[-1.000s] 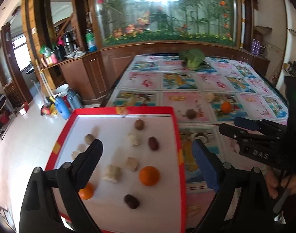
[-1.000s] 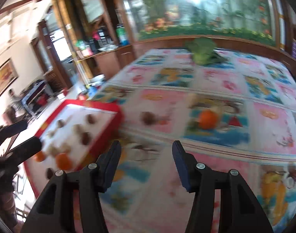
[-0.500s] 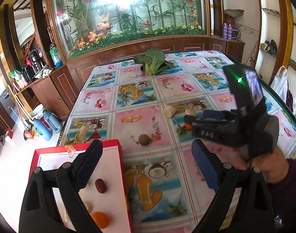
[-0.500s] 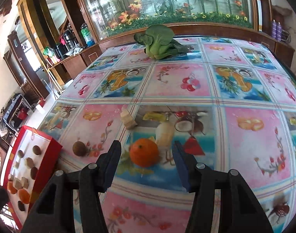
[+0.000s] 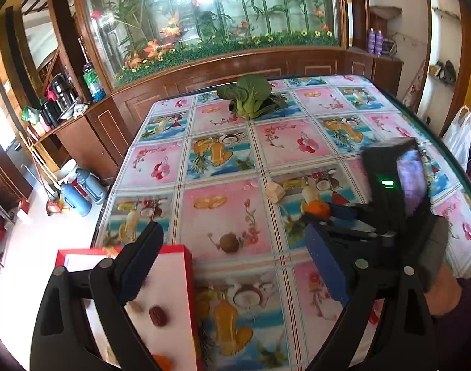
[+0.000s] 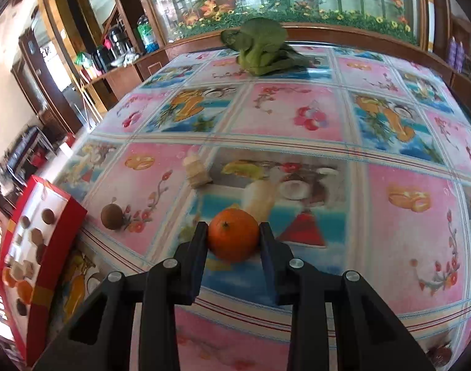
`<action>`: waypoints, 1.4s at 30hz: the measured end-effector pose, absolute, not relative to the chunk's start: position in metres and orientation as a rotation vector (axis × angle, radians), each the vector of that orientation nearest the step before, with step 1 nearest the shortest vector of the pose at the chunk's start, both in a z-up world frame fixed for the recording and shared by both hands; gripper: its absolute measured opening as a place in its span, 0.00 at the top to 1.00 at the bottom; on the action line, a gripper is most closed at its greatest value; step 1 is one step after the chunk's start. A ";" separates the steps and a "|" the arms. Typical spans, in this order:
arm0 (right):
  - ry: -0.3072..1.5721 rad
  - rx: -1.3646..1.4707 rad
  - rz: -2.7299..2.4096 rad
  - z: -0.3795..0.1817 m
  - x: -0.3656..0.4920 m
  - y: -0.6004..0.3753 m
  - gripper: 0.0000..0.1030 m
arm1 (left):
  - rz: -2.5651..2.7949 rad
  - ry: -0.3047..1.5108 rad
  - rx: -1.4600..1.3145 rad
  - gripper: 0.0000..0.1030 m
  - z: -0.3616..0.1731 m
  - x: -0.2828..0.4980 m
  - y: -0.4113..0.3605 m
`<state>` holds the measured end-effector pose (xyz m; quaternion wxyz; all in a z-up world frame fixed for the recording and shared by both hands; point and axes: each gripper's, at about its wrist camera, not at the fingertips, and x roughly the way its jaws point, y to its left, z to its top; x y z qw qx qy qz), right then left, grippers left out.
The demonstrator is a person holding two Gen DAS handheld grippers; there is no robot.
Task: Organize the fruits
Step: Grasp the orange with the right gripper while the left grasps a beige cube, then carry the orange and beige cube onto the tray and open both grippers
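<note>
Through the left wrist camera, the left gripper [image 5: 232, 266] is hovering with its jaws spread wide and holding nothing, above the near edge of the table [image 5: 229, 216]. Below it the red-rimmed tray [image 5: 186, 284] is showing a dark red date [image 5: 158, 315] and part of an orange piece at the bottom edge; the rest of its contents are hidden here. Farther off, the right gripper [image 5: 325, 216] is closing around the tangerine [image 5: 318, 207].

Through the right wrist camera, the right gripper [image 6: 233, 235] is pinching the tangerine [image 6: 233, 235] between both pads while it is sitting on the tablecloth. To lift it well, the squeeze should probably stay light and centred, since round fruit may roll out. The tray [image 6: 59, 216], well to the left, is holding brown fruits, pale chunks and tangerines. A brown fruit [image 6: 111, 215] and a pale chunk [image 6: 196, 171] are waiting on the cloth, with a leafy vegetable [image 6: 261, 49] far behind.
</note>
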<state>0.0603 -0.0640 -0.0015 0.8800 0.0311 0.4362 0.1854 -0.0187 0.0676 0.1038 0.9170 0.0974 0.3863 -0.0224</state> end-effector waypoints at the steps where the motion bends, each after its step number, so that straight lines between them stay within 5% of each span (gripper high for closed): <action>1: 0.908 0.093 0.377 0.002 0.063 -0.078 0.69 | -0.047 0.797 0.212 0.10 0.103 -0.011 0.065; 11: 0.845 0.313 0.192 0.022 0.084 -0.190 0.69 | -0.038 0.896 0.269 0.10 0.047 0.078 0.024; 15: 0.840 0.337 0.192 0.023 0.082 -0.193 0.69 | -0.016 0.956 0.191 0.40 0.027 0.099 0.018; 27: 0.862 0.360 0.218 0.019 0.085 -0.186 0.69 | 0.080 0.975 0.069 0.40 0.002 0.108 0.022; 30: 0.864 0.370 0.220 0.020 0.085 -0.186 0.69 | 0.065 0.961 0.035 0.48 -0.001 0.107 0.023; 34: 0.856 0.374 0.217 0.021 0.084 -0.187 0.69 | 0.002 0.954 0.035 0.77 -0.001 0.105 0.015; 42: 0.828 0.386 0.233 0.029 0.079 -0.188 0.69 | -0.022 0.937 0.062 0.77 0.012 0.084 0.000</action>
